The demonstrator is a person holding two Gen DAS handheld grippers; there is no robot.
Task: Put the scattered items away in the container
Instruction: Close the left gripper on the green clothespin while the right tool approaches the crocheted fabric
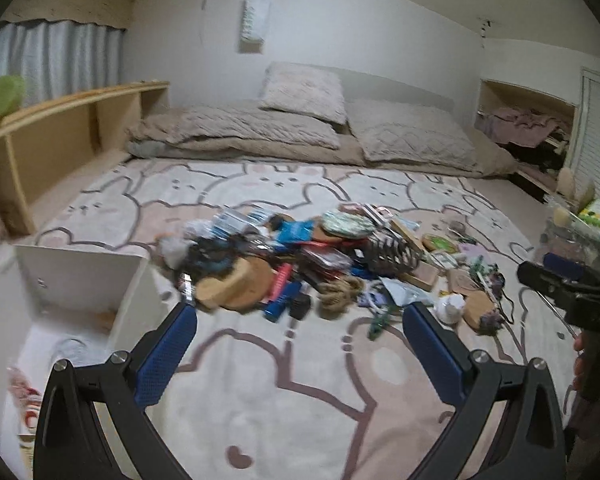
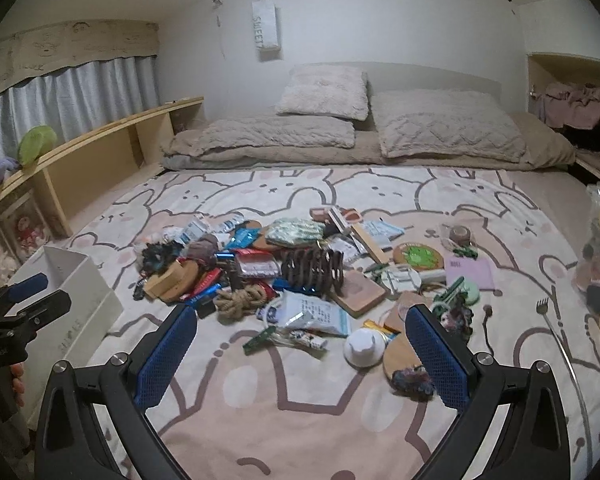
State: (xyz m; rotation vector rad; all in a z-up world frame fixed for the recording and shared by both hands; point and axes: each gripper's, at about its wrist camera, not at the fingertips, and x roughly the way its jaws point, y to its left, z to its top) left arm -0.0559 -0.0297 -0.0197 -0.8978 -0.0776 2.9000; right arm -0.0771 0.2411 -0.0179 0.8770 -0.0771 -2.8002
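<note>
The left gripper (image 1: 300, 316) hangs above the rug with its blue-padded fingers (image 1: 166, 354) spread wide apart and nothing between them; the right gripper (image 2: 302, 316) is the same, jaws wide and empty, over the near edge of the clutter. Each shows at the edge of the other's view, gripped by a hand (image 1: 579, 354). Beneath both lies a pale rug (image 2: 300, 408) printed with outlined rabbits in pink and white, covering most of the floor. The scattered items (image 2: 284, 268) sit in a loose heap at the rug's middle: a coil of rope (image 2: 240, 300), a dark wire rack (image 2: 314, 270), a printed packet (image 2: 320, 314), a white cap-like object (image 2: 364, 346), a round cork coaster (image 2: 400, 356), a lilac card (image 2: 470, 272) and a long-handled back scratcher (image 2: 558, 340) lying apart at the right. The container (image 1: 80, 280), a white open-topped box, stands on the rug's left edge just beside the heap, with a few things already in it, too blurred to name. Beyond the rug, folded beige bedding (image 2: 360, 148) and pillows (image 2: 324, 90) lie against a white wall with a hanging paper bag (image 2: 265, 26). A low wooden shelf (image 2: 112, 140) runs along the left under grey curtains (image 2: 72, 92), with a green plush (image 2: 36, 142) on top; an alcove (image 1: 524, 124) of crumpled clothes opens at the right.
</note>
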